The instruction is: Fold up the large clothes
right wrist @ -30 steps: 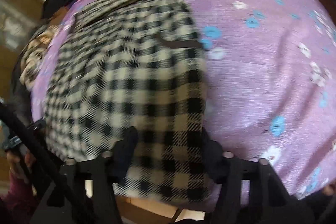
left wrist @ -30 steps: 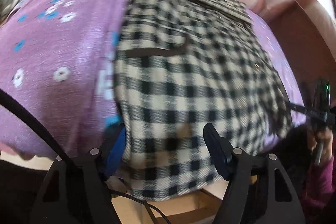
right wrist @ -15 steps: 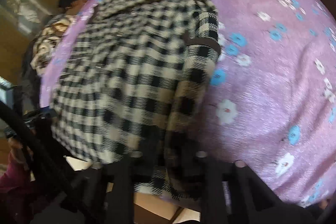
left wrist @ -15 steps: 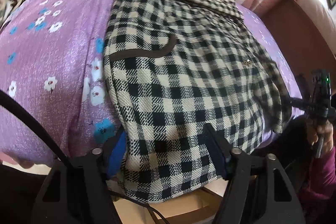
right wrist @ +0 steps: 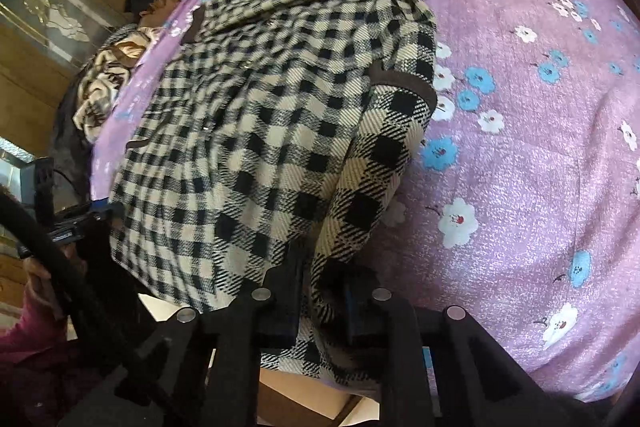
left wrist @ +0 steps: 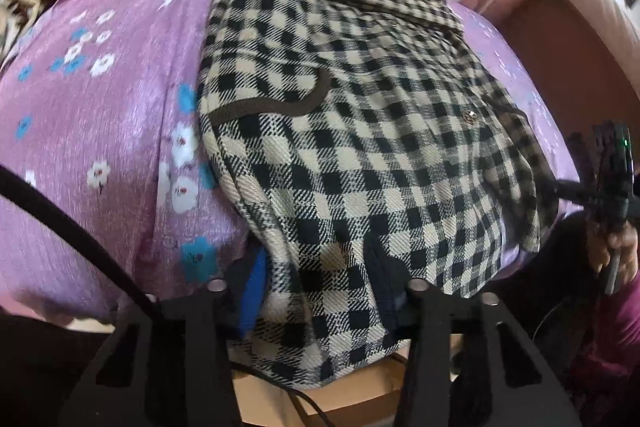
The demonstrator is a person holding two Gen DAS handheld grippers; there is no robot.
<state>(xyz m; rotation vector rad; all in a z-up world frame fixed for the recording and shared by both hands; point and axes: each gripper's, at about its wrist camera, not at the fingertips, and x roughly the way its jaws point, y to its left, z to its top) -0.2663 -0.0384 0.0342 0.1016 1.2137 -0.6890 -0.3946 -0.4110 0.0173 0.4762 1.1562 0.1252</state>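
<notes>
Left wrist view: hem-gripping step of the fold, left gripper (left wrist: 316, 291) pitched steeply down at the near hem of the checked coat (left wrist: 360, 147) spread on the purple floral bedspread (left wrist: 100, 107), jaws just closing around the cloth, pinch not yet clearly firm. Right wrist view: right gripper (right wrist: 320, 291) likewise pitched down, clamped on the bunched hem. Next, probably: lifting both corners evenly toward the collar.

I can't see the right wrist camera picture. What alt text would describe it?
The right gripper pinches the near hem of a black-and-cream checked jacket, its jaws having just closed on the bunched cloth. The jacket lies spread on a purple flowered bedsheet, and the left gripper holds its other corner.
</notes>
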